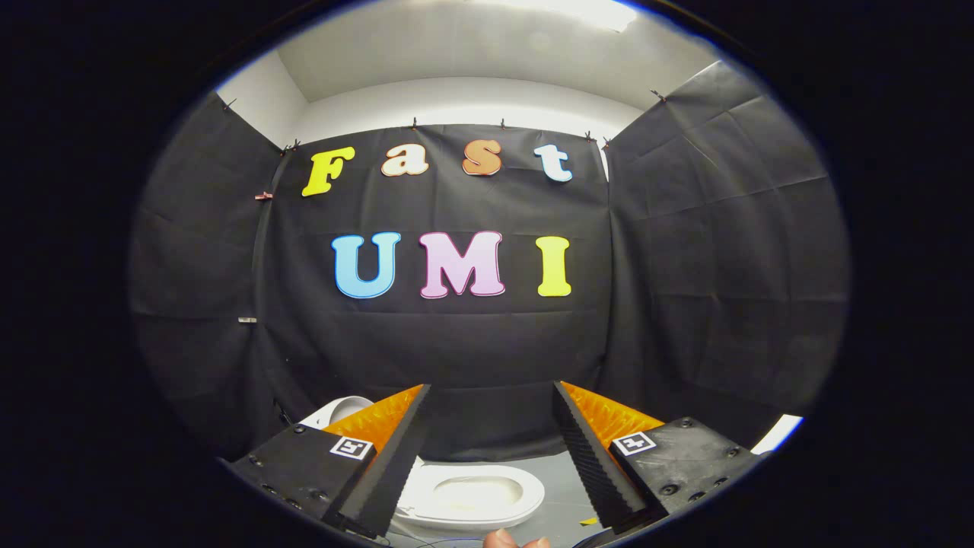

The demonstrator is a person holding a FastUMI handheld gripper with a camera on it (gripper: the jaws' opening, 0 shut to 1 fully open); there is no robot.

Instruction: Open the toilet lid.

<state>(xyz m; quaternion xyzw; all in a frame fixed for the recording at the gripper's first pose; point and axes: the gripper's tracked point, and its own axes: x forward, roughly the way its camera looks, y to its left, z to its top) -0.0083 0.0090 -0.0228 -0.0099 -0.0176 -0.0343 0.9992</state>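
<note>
A small white toilet sits low between my fingers, its oval seat ring [472, 495] lying flat with the bowl opening showing. A white curved piece [341, 411], seemingly the lid, rises behind the seat's left end, partly hidden by my left finger. My gripper [491, 387] is open, held above and short of the toilet, its fingers spread wide with nothing between them. The fingers touch neither seat nor lid.
The toilet stands on a grey floor [567, 476]. Black cloth walls close the booth ahead and on both sides. A person's fingertips [508, 540] show just below the seat. A white strip [776, 434] shows low beyond the right finger.
</note>
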